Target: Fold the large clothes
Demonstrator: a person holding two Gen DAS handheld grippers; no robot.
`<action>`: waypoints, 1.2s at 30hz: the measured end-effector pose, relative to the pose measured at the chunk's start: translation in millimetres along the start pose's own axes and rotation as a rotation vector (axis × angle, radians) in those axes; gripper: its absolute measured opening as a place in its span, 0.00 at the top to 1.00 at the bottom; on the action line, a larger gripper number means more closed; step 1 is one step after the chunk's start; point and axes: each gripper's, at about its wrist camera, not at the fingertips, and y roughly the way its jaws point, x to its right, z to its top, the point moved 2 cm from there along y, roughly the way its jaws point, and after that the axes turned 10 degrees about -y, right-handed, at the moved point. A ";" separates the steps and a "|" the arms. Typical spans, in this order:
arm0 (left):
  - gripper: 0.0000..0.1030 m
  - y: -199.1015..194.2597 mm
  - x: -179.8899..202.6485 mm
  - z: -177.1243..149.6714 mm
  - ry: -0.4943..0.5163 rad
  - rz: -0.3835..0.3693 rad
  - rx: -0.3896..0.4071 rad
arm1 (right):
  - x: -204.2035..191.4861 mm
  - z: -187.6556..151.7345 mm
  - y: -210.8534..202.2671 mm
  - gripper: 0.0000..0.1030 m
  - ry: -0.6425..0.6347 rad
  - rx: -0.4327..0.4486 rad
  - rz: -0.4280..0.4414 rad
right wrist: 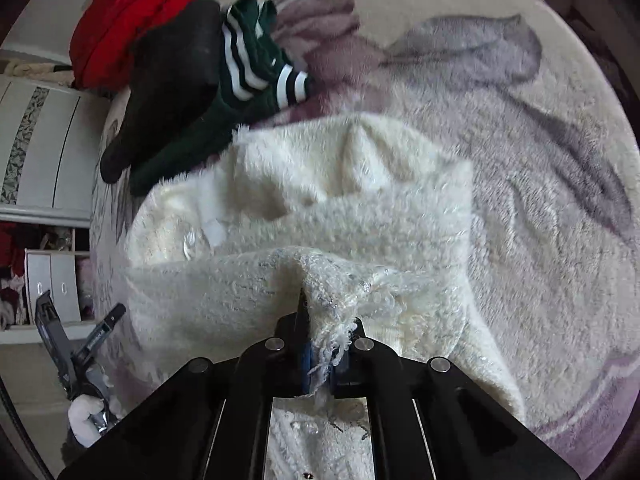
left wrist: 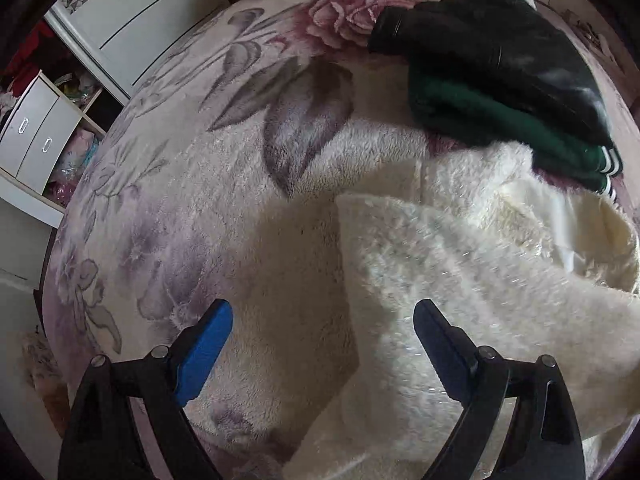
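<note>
A fluffy white garment (left wrist: 460,280) lies on a floral fleece bed cover (left wrist: 224,208). My left gripper (left wrist: 322,344) is open and empty, its blue fingers wide apart just above the garment's left edge. In the right wrist view my right gripper (right wrist: 324,344) is shut on a bunched edge of the white garment (right wrist: 304,208) and holds it lifted, with the rest spread ahead on the bed cover (right wrist: 540,184). The left gripper (right wrist: 80,344) shows at the lower left of that view, open.
A black jacket (left wrist: 492,48) on a green striped sweater (left wrist: 500,128) lies at the far right of the bed; they also show in the right wrist view, jacket (right wrist: 168,92) and sweater (right wrist: 248,60). A red garment (right wrist: 128,16) lies behind. White cabinets (left wrist: 132,16) stand left.
</note>
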 end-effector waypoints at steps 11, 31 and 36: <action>0.10 -18.6 50.9 19.3 0.160 -0.012 -0.104 | -10.4 33.4 -15.4 0.48 0.011 -0.098 -0.215; 0.55 53.0 186.5 44.9 0.342 -0.090 -0.175 | -72.6 100.1 149.5 1.00 0.275 -0.140 0.080; 0.52 34.0 165.3 54.7 0.322 -0.104 -0.120 | -109.7 142.2 140.7 1.00 0.171 -0.169 0.170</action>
